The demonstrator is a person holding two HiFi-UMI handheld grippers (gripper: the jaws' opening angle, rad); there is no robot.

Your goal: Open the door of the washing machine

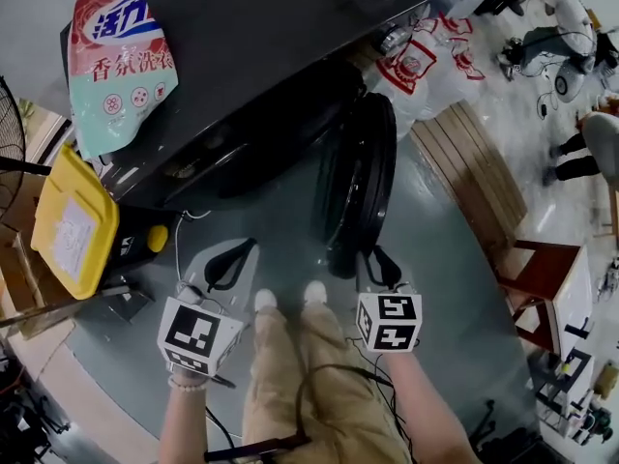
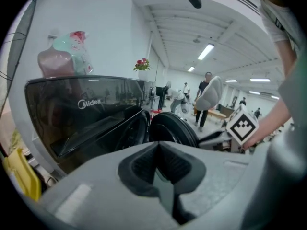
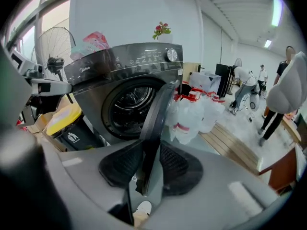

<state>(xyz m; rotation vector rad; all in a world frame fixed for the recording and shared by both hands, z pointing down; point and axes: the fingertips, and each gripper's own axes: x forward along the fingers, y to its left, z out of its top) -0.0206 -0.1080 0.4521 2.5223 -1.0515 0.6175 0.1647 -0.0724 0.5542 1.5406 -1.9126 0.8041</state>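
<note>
The dark grey washing machine [image 1: 261,37] stands ahead of me. Its round door [image 1: 358,172] is swung out towards me, edge-on, and the drum [image 3: 132,104] shows behind it. My right gripper [image 1: 372,259] is at the door's near edge. In the right gripper view the door [image 3: 160,109] runs between the two pads, and the right gripper [image 3: 148,164] is shut on that edge. My left gripper [image 1: 242,254] hangs in front of the machine, left of the door, shut with nothing in it. From the left gripper view [image 2: 158,162] the door [image 2: 172,128] lies beyond the jaws.
A detergent bag [image 1: 121,56] lies on top of the machine. A yellow-lidded bin [image 1: 73,225] stands to its left, large water bottles [image 1: 426,66] and a wooden pallet [image 1: 484,162] to its right. My shoes [image 1: 290,298] are just below the door. A fan [image 3: 55,47] stands far left.
</note>
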